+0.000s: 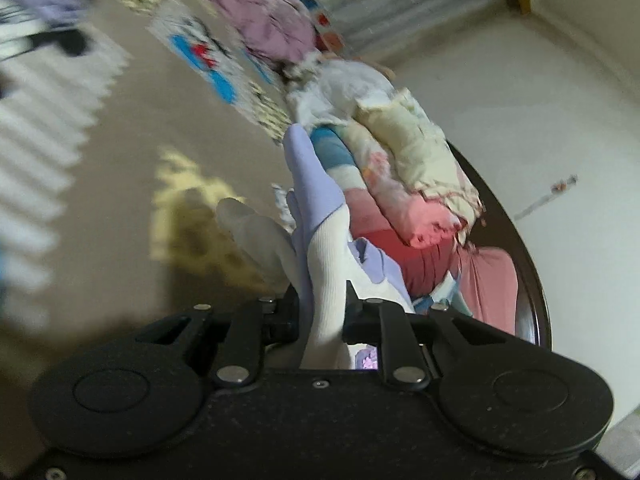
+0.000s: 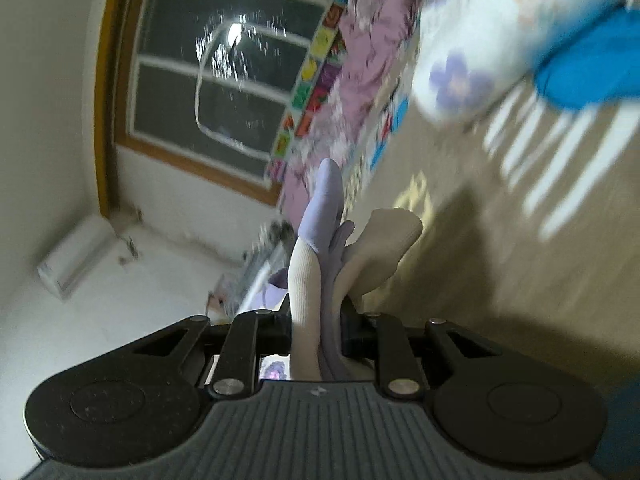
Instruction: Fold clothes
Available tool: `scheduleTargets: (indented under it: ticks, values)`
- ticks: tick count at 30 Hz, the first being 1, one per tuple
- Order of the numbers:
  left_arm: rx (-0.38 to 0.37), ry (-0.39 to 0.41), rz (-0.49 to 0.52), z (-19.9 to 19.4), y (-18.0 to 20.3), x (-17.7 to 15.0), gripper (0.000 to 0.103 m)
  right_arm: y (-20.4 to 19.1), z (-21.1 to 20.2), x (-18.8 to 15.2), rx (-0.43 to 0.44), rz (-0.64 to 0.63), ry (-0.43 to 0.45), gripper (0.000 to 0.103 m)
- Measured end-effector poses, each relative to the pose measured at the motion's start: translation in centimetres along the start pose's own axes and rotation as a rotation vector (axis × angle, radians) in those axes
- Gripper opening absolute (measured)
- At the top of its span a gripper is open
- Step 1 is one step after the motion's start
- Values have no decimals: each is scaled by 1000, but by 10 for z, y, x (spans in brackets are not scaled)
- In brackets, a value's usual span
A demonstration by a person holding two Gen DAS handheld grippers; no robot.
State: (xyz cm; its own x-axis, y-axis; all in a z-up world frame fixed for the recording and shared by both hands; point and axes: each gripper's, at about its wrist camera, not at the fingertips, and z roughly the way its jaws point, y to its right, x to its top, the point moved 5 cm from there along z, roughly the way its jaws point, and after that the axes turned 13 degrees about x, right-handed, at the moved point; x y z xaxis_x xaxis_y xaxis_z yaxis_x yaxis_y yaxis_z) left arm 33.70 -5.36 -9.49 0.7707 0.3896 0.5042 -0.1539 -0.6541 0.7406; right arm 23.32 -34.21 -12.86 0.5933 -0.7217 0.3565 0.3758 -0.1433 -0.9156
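Motion blur smears most of what you see, and your fingertips are buried in cloth, so the striped fabric (image 1: 44, 120) at the left edge and the flowered piece (image 2: 460, 76) up top stay vague. To your left claw's right, a pile of clothes (image 1: 404, 184) crowds the table's dark rim (image 1: 532, 280), while the tan cloth (image 1: 132, 168) lies open. Your left claw (image 1: 324, 312) is clamped narrow on a white and lilac sock (image 1: 316, 216), and your right claw (image 2: 320, 320) pinches the same kind of sock (image 2: 320, 232).

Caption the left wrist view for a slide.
Left tongs shut on a white-and-lilac sock, beside piled clothes.
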Motion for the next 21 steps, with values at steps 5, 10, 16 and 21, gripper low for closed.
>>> scheduleTargets:
  ticks: [5,10,16,21]
  values:
    - [-96,-15,100,55,52,28,16,-6,-21,52,21,-94,144,23]
    - [-199,-31,169,117,93,50,16,-11,-38,94,39,-198,319,23]
    - [-304,-67,195,179,120,70,16,-3,-51,142,-29,-336,511,23]
    - [-350,-110,190,220,128,75,16,6,-52,180,-92,-389,581,22]
